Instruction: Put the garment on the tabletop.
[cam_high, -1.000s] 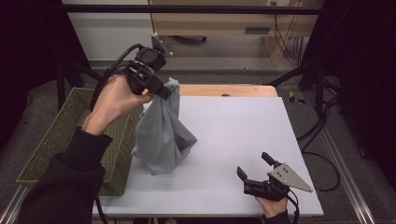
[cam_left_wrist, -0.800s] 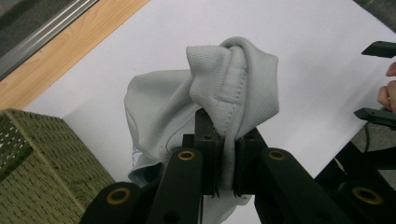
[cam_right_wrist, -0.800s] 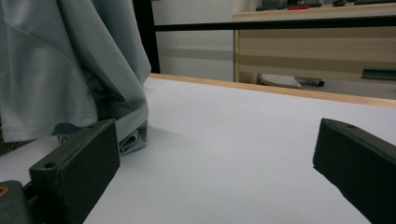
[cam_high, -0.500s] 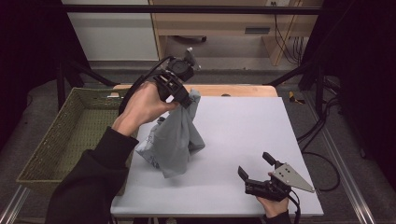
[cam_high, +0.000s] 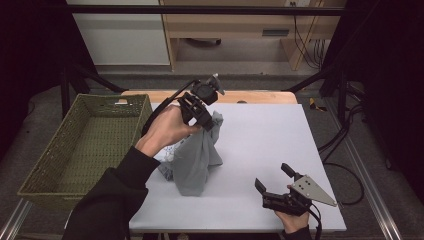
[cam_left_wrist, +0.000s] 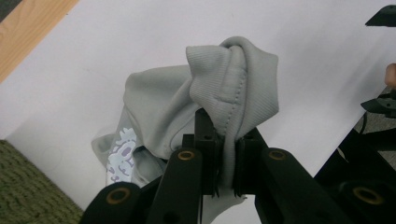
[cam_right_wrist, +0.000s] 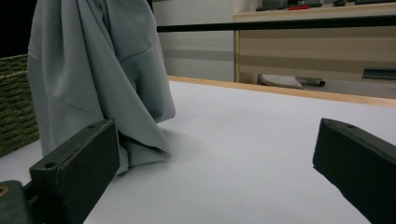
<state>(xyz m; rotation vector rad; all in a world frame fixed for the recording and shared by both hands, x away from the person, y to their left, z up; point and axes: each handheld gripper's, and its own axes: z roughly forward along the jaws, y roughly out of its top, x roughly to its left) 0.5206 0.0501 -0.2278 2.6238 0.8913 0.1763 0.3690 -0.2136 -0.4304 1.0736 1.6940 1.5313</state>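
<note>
- Our left gripper (cam_high: 206, 119) is raised above the white table (cam_high: 270, 135), its jaws clamped on a ribbed hem of a grey garment (cam_high: 196, 159).
- In the left gripper view, that hem bunches above the closed jaws of the left gripper (cam_left_wrist: 223, 164), and the grey garment (cam_left_wrist: 163, 112) shows a pale purple print lower down.
- The garment hangs from the jaws with its lower folds resting on the table, just beside the woven green basket (cam_high: 85, 145) at the table's left edge.
- Our right gripper (cam_high: 274, 179) sits low near the table's front edge, well apart from the garment, its jaws spread wide and holding nothing.
- In the right gripper view, the grey garment (cam_right_wrist: 98, 79) stands draped ahead of the left jaw, and the basket (cam_right_wrist: 16, 102) lies behind it.
</note>
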